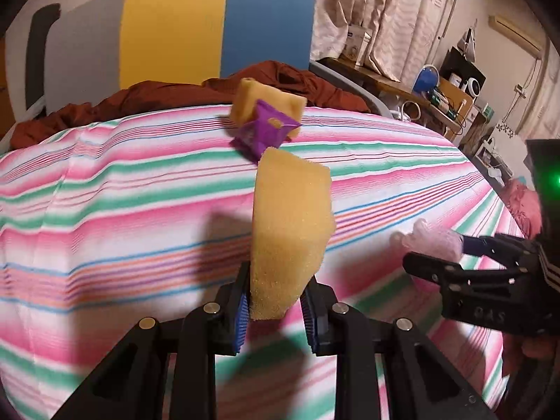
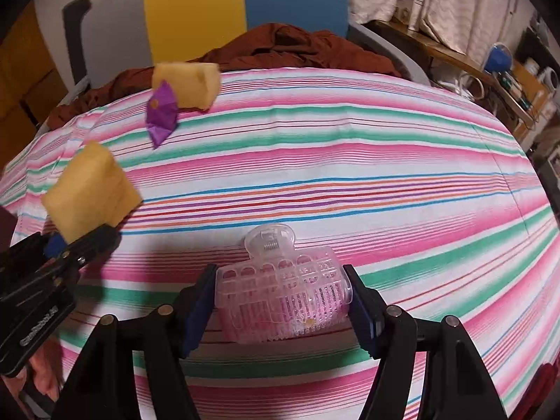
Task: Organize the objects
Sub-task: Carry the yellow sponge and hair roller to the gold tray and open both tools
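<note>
Two grippers hang over the striped bedspread (image 2: 350, 161). Your left gripper (image 1: 276, 301) is clenched on a yellow sponge (image 1: 292, 231), lifted clear of the bedspread. Beyond it, a second sponge (image 2: 187, 84) and a purple packet (image 2: 161, 113) lie touching near the bedspread's far edge. Your right gripper (image 2: 281, 301) grasps a pink plastic clip-case (image 2: 283, 297) above the bedspread's near part.

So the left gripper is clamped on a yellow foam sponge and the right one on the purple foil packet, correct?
Not quite. The left gripper does clamp a yellow foam sponge, but the right gripper holds a translucent pink plastic clip box, per the right wrist view. The purple foil packet lies on the bed.
</note>
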Motion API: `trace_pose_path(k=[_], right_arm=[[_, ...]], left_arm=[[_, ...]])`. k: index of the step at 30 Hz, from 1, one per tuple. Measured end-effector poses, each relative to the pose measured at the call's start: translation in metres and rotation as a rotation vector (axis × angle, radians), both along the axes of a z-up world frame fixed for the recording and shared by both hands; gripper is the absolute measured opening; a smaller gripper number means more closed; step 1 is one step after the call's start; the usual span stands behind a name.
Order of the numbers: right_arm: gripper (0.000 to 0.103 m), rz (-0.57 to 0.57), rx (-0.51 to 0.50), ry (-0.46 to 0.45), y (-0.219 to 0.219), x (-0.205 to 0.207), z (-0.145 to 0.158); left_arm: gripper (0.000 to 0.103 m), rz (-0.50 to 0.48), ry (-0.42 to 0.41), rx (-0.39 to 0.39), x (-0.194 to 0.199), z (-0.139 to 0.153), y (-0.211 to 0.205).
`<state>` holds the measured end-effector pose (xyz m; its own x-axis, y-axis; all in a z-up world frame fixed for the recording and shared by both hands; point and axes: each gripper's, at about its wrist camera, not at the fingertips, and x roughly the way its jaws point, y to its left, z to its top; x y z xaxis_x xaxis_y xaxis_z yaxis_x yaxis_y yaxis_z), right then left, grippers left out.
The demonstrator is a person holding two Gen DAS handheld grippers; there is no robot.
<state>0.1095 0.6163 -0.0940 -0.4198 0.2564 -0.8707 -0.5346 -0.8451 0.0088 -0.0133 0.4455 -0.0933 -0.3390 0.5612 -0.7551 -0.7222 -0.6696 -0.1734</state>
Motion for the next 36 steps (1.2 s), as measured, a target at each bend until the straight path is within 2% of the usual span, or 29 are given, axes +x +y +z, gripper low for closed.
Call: trace_pose_path(k=[9,17,27,32,36], right_arm=[[0.069,0.14,0.085,0.045,-0.042,-0.007,0.012],[0.069,0.256,0.202,0.055,-0.08,-0.015,0.015],[0.069,0.369,0.242,0.07,-0.114,-0.019,0.007],[0.069,0.426,0.275,0.071,-0.135,-0.022,0.008],[0.069,0.443,0.256,0.065,-0.149,-0.026,0.011]], left_arm=[[0.025,-0.007,0.13,0.022,0.029,0.022,-0.068],[0.025,0.088,0.107,0.059,0.034,0.031,-0.143],[0.025,0.213,0.15,0.085,0.029,0.051,-0.234],[0.025,0.3,0.142,0.072,0.02,0.053,-0.279],[0.025,0.36,0.128,0.08,0.014,0.053,-0.308]])
